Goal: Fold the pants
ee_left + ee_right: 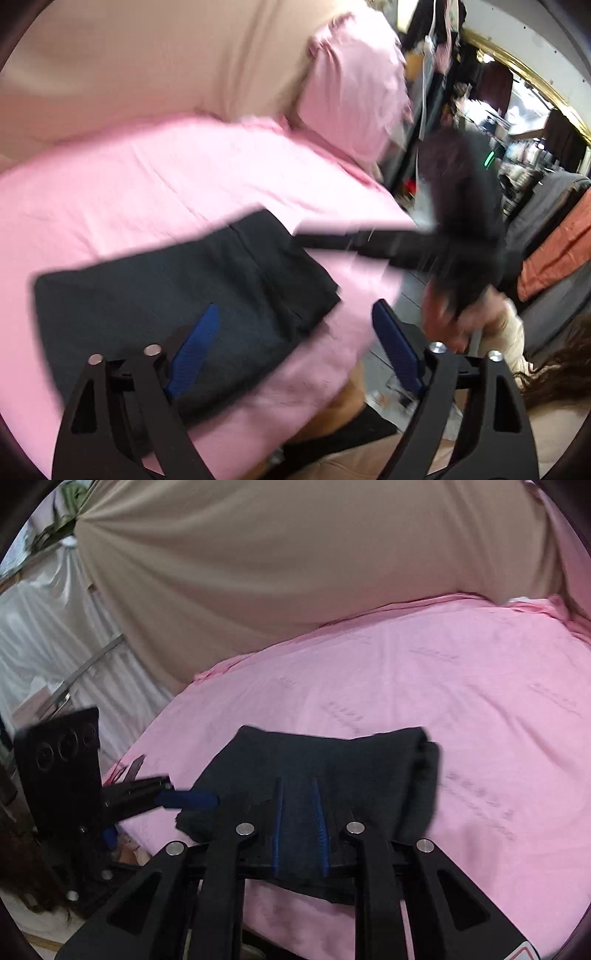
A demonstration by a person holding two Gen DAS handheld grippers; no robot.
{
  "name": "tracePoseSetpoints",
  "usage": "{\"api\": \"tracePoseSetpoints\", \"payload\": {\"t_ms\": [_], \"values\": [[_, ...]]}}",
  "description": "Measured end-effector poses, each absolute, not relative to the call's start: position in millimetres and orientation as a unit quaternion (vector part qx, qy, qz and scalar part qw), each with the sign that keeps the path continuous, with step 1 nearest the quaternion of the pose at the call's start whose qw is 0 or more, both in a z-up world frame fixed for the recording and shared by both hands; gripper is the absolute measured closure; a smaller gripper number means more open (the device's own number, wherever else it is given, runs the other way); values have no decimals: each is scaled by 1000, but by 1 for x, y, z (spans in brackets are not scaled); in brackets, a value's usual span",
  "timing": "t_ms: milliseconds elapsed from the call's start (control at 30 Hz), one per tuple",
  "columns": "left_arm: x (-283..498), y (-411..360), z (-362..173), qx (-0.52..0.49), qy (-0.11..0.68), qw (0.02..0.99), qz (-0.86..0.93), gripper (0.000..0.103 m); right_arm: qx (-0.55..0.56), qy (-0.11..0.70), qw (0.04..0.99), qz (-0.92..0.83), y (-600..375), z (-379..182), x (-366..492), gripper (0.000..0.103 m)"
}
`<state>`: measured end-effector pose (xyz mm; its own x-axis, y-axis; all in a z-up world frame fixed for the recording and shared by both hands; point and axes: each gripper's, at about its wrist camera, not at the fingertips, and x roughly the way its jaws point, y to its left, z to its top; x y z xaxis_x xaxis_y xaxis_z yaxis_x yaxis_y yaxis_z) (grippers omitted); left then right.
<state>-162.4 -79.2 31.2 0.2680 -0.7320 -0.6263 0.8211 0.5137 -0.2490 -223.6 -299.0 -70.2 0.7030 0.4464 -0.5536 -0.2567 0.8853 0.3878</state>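
The dark pants (177, 295) lie folded in a compact rectangle on the pink bed sheet (147, 177), near its front corner. My left gripper (295, 314) is open and empty above the pants' near edge, its blue pads spread wide. My right gripper (298, 786) sits low over the pants (332, 771) with its blue pads a narrow gap apart; dark cloth shows between them, but whether they pinch it is unclear. The right gripper also shows blurred in the left wrist view (306, 240), and the left gripper shows in the right wrist view (184, 799).
A pink pillow (354, 92) leans at the head of the bed. A beige cloth wall (295, 572) stands behind the bed. Right of the bed are the floor, hanging clothes (436, 37) and a grey and orange pile (554, 240).
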Motion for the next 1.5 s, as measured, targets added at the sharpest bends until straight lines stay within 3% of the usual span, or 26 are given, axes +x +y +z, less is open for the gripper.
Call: {"api": "tracePoseSetpoints", "payload": {"t_ms": [100,133,200,267,367,400,433,467,667,933,1067,1467,1500], "values": [[-150,-57,36,83,342,851,-389,17,92,386,913,92,-310,-110,-193,95],[-142,-49,31,103,343,875,-326,17,134,402,902,80,-335,-129,-191,103],[-130,-39,19,127,355,894,-243,17,234,384,888,94,-368,-134,-202,103],[-110,-25,-1,138,383,901,-153,17,186,368,910,35,-362,-115,-222,103],[-87,-1,-18,82,435,890,-112,17,177,361,916,16,-354,-99,-240,78],[-82,6,-23,58,452,883,-116,17,175,358,917,5,-354,-104,-240,52],[-78,12,-29,32,470,873,-121,17,166,358,919,-4,-350,-105,-238,37],[-74,16,-35,14,486,865,-125,15,159,364,918,-6,-350,-107,-238,35],[-72,21,-61,-5,513,851,-114,10,198,423,884,4,-355,-136,-233,29],[-67,18,-64,-15,523,842,-132,9,257,414,872,55,-360,-142,-231,18],[-65,9,-67,1,522,842,-134,5,255,410,873,73,-358,-142,-220,17],[-49,-20,-69,23,515,844,-145,5,253,386,879,118,-354,-145,-191,16],[-48,-23,-69,22,515,844,-152,8,253,385,880,118,-354,-146,-190,19]]}}
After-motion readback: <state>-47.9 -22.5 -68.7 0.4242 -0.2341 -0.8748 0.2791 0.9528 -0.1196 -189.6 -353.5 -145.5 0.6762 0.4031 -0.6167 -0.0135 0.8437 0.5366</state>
